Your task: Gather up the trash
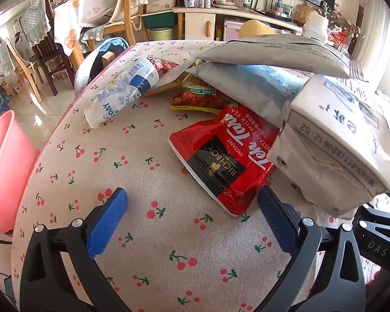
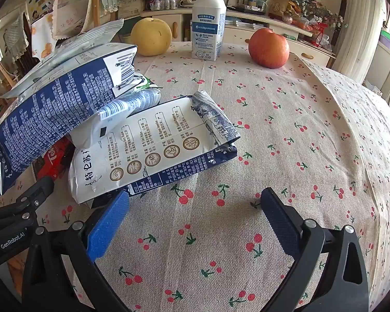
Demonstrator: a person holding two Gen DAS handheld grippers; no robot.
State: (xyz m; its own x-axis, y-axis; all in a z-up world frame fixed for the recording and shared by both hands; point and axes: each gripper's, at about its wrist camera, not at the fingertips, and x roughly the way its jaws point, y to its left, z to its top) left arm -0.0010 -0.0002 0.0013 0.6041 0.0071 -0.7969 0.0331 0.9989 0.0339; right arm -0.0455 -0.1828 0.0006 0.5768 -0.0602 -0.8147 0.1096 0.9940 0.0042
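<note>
A pile of trash lies on the cherry-print tablecloth (image 1: 143, 234). In the left wrist view a red milk-tea sachet (image 1: 223, 161) lies flat just ahead of my left gripper (image 1: 192, 202), which is open and empty above the cloth. A crushed white and blue bottle (image 1: 122, 91) lies further left, a red and yellow wrapper (image 1: 197, 98) behind. Flattened milk cartons (image 1: 338, 140) are stacked at the right. In the right wrist view my right gripper (image 2: 195, 202) is open over bare cloth, its left pad next to a flattened white carton (image 2: 153, 145); a navy carton (image 2: 57, 109) leans over it.
A pink bin (image 1: 2, 171) stands beside the table at the left edge. At the far side stand a white bottle (image 2: 208, 23), a yellow pear (image 2: 151, 36) and a red apple (image 2: 269, 48). Chairs and cabinets fill the room behind.
</note>
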